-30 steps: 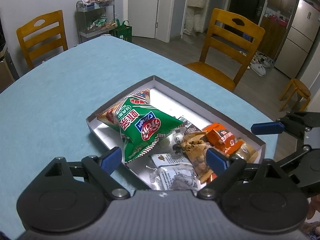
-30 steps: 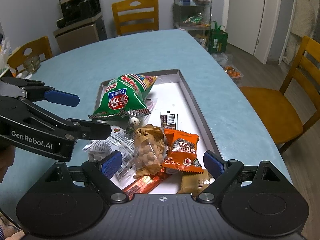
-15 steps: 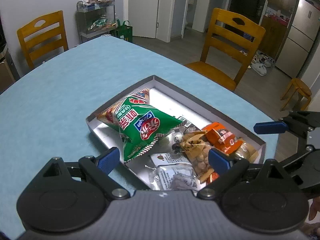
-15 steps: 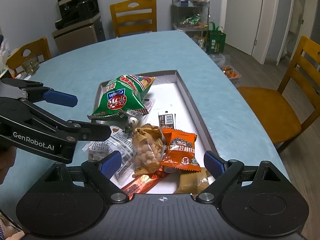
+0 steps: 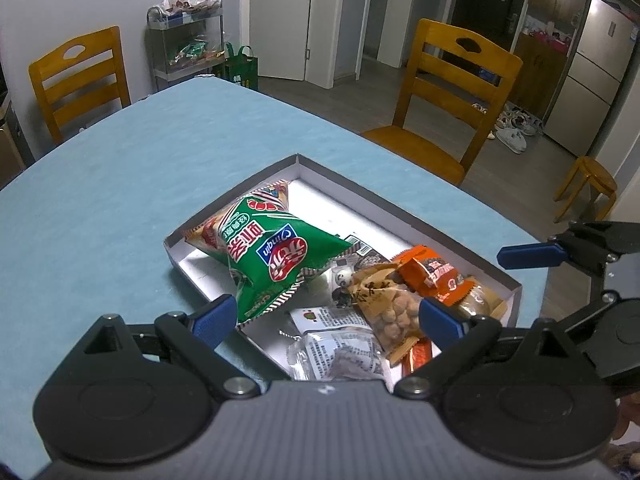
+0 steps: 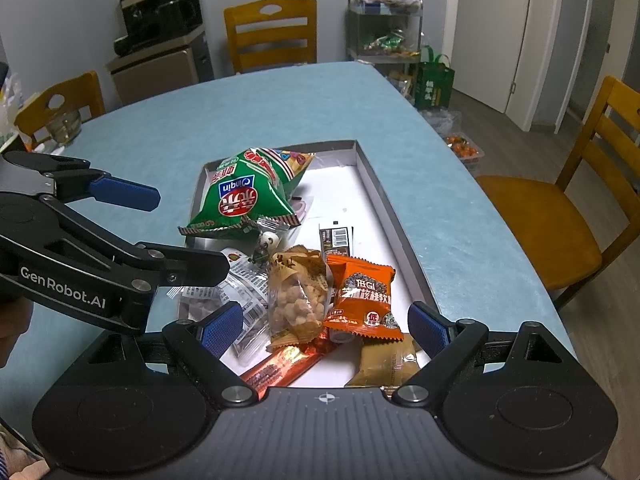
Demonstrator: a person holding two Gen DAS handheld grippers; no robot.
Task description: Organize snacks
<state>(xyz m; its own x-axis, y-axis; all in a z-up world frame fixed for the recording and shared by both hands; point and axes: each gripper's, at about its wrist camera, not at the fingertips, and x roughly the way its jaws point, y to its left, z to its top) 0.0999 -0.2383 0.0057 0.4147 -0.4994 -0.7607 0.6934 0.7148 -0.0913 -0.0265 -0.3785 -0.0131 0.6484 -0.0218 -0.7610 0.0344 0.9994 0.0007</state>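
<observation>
Both tilted down over the near end of the tray (image 6: pixel 394 216) on the blue table (image 5: pixel 120 168). Left gripper (image 5: pixel 324 316) spread wide, grasping nothing, above the clear packets (image 5: pixel 340 352) beside the green bag (image 5: pixel 276 256). Right gripper (image 6: pixel 324 328) likewise released and empty, above the nut bag (image 6: pixel 298 300) and orange packet (image 6: pixel 362 296). All snacks inside the tray.

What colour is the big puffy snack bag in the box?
The big snack bag is mostly green, with red-and-white striped edges; the right wrist view shows it best.
</observation>
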